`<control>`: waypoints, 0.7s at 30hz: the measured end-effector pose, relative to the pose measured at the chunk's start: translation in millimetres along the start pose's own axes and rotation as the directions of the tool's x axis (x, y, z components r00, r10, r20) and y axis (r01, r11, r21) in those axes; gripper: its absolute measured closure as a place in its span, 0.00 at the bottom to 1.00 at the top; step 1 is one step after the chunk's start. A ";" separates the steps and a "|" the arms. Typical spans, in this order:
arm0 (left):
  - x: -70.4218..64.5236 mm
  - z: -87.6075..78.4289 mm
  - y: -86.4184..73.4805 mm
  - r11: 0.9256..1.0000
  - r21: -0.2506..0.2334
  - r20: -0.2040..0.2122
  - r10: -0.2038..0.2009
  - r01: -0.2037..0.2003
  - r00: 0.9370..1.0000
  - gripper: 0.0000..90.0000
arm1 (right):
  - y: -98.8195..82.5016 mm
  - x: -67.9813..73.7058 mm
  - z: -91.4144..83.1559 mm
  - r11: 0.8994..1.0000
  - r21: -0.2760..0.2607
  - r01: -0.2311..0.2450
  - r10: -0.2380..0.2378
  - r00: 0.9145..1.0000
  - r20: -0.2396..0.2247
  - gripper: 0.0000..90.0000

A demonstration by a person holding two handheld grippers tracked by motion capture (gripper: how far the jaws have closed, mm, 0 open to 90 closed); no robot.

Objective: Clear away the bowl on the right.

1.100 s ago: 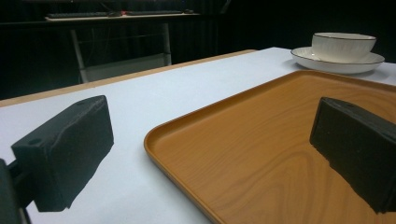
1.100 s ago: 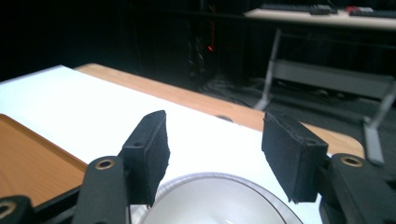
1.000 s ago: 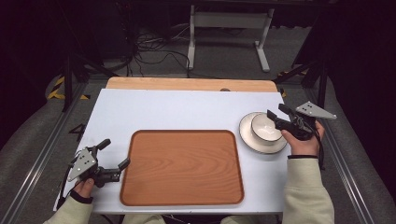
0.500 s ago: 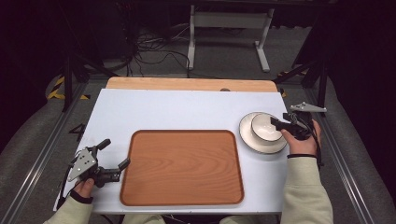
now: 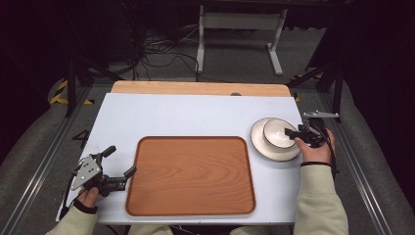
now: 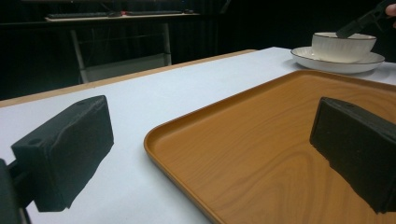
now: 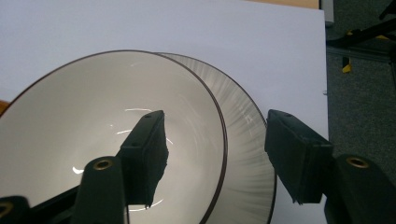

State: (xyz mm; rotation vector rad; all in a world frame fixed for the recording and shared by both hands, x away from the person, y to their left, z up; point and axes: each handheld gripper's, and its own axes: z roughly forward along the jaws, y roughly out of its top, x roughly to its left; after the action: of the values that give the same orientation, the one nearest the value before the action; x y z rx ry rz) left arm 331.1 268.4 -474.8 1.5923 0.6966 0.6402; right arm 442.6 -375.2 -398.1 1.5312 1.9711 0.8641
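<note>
Table (image 5: 195, 117) brightly lit, surroundings dark (glare inside the bowl (image 7: 116, 135)).

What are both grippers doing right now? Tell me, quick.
Left gripper: open, empty, beside the tray.
Right gripper: open, jaws straddling the bowl rim, no grip.

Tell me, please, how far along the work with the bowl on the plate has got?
Nothing looks moved yet: the bowl sits on its plate and the tray is bare. The right gripper straddles the bowl's rim, jaws open. Gripping and lifting remain. The left gripper waits open beside the tray.
</note>
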 end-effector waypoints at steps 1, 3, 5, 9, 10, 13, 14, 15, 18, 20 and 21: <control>0.0 0.0 0.0 1.000 0.000 0.000 0.000 0.000 1.000 0.00 | -0.6 -0.4 1.5 1.000 0.009 0.000 0.000 1.000 0.002 0.43; 0.0 0.0 0.0 1.000 0.000 0.000 0.000 0.000 1.000 0.00 | -1.7 -0.9 4.1 1.000 0.021 -0.003 0.003 1.000 -0.001 0.43; 0.0 0.0 0.0 1.000 0.000 0.000 0.000 0.000 1.000 0.00 | -2.5 -1.4 6.0 1.000 0.031 -0.005 0.005 1.000 0.000 0.44; 0.0 0.0 0.0 1.000 0.000 0.000 0.000 0.000 1.000 0.00 | -5.0 -2.7 8.6 0.998 0.054 -0.033 0.033 0.999 -0.006 0.53; 0.0 0.0 0.0 1.000 0.000 0.000 0.000 0.000 1.000 0.00 | -5.0 -2.7 8.6 0.998 0.054 -0.033 0.033 0.999 -0.006 0.53; 0.0 0.0 0.0 1.000 0.000 0.000 0.000 0.000 1.000 0.00 | -5.8 -3.0 8.9 0.996 0.072 -0.045 0.046 0.999 -0.004 0.61; 0.0 0.0 0.0 1.000 0.000 0.000 0.000 0.000 1.000 0.00 | -6.0 -3.1 8.8 0.996 0.075 -0.051 0.052 0.999 -0.007 0.64; 0.0 0.0 0.0 1.000 0.000 0.000 0.000 0.000 1.000 0.00 | -6.0 -3.0 8.5 0.995 0.079 -0.055 0.056 0.998 -0.004 0.68; 0.0 0.0 0.0 1.000 0.000 0.000 0.000 0.000 1.000 0.00 | -6.2 -2.8 7.6 0.994 0.088 -0.058 0.059 0.998 -0.012 0.80; -0.1 0.0 0.0 1.000 0.000 0.000 -0.001 0.001 1.000 0.00 | -6.1 -2.1 7.7 0.995 0.090 -0.048 0.051 0.998 -0.026 0.88; -0.2 0.0 0.0 1.000 0.000 -0.001 -0.003 0.003 1.000 0.00 | -5.8 -0.7 7.6 0.995 0.093 -0.046 0.048 0.999 -0.017 0.88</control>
State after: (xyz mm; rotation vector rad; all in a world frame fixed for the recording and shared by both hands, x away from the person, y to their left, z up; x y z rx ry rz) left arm 331.0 268.3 -474.8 1.5907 0.6989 0.6389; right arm 444.4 -375.5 -407.5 1.6331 2.0218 0.8188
